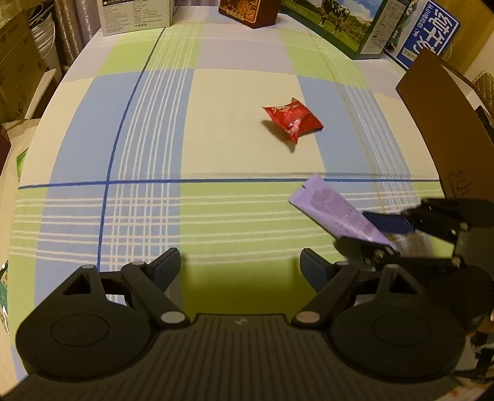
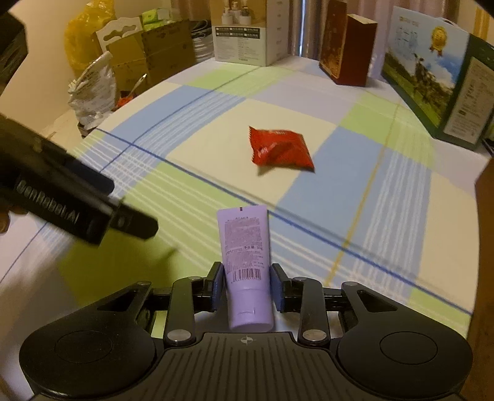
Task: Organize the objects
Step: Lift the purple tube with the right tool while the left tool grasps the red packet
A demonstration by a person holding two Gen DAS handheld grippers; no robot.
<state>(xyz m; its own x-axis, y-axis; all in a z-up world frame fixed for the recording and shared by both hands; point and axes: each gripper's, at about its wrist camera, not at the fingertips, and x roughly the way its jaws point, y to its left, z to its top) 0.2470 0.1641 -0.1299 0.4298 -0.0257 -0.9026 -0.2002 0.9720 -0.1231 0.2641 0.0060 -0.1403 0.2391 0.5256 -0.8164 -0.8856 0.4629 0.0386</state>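
Two grippers, both mine, over one checked tablecloth (image 2: pixel 355 191) in blue, green and cream.

Item: my right gripper (image 2: pixel 246 288). Its blue pads (image 2: pixel 217 288) press on either side of a lilac tube (image 2: pixel 246 256), low on the body near the cap end, with the crimped end pointing away from me over the cloth. The printed back with a barcode faces the right wrist camera. In the left wrist view the same tube (image 1: pixel 336 212) sticks out slantwise from my right gripper (image 1: pixel 379 234) at the right edge, clear of the cloth.

Item: my left gripper (image 1: pixel 240 265). Jaws spread wide, nothing between them, only green and striped cloth beneath. In the right wrist view it shows as a blurred black body (image 2: pixel 71 197) at the left, with white lettering on its side.

Item: a red snack packet (image 1: pixel 293 121), puffed, lying alone on a cream square near the middle of the cloth, well apart from both grippers.

Item: a brown cardboard flap (image 1: pixel 444 129) at the right edge of the cloth.

Item: boxes standing along the far edge: a white carton (image 2: pixel 244 34), a dark red box (image 2: pixel 349 49) and a green box with a cow picture (image 1: pixel 336 21).

Item: a crumpled silver bag (image 2: pixel 92 89) off the far left corner, among cardboard cartons.
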